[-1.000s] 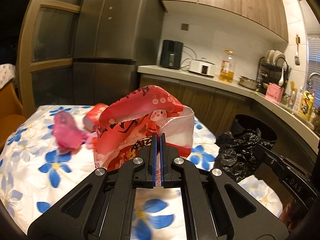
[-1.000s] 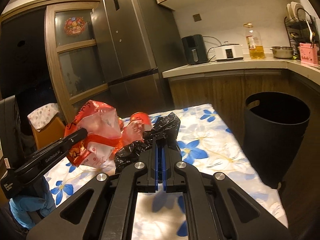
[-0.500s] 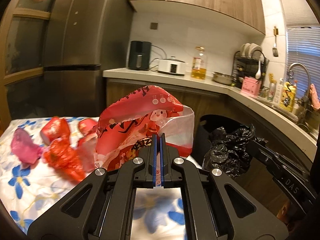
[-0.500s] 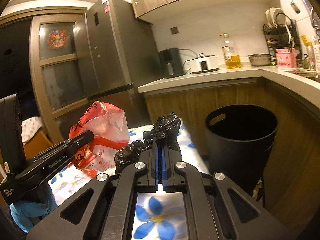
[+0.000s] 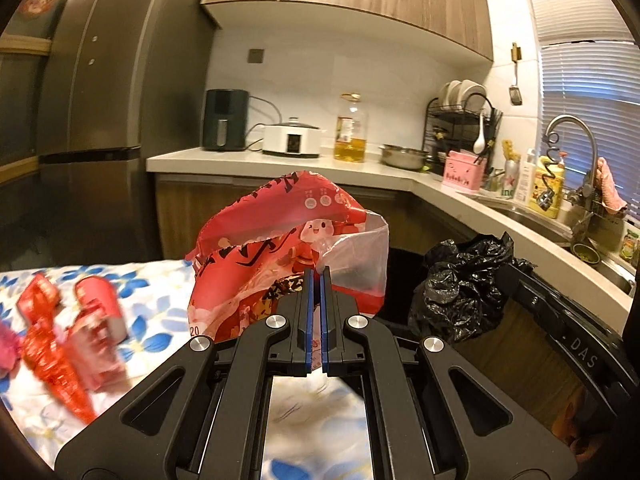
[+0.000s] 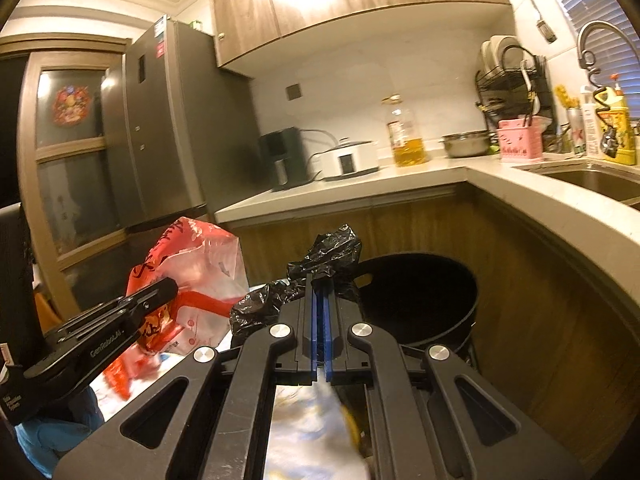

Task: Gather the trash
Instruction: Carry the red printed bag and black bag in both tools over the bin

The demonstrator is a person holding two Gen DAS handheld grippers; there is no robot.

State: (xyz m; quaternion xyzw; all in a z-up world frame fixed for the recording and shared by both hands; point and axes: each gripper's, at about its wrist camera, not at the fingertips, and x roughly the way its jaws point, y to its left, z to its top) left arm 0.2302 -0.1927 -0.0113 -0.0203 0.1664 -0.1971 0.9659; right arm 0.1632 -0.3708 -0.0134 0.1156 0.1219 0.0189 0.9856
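Red wrappers (image 5: 68,344) on floral tablecloth (image 5: 160,320), left wrist view only

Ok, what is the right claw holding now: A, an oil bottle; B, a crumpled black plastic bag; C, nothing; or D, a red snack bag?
B: in the right wrist view the right claw is shut on the black bag, in front of the black bin; the red bag is in the left claw.
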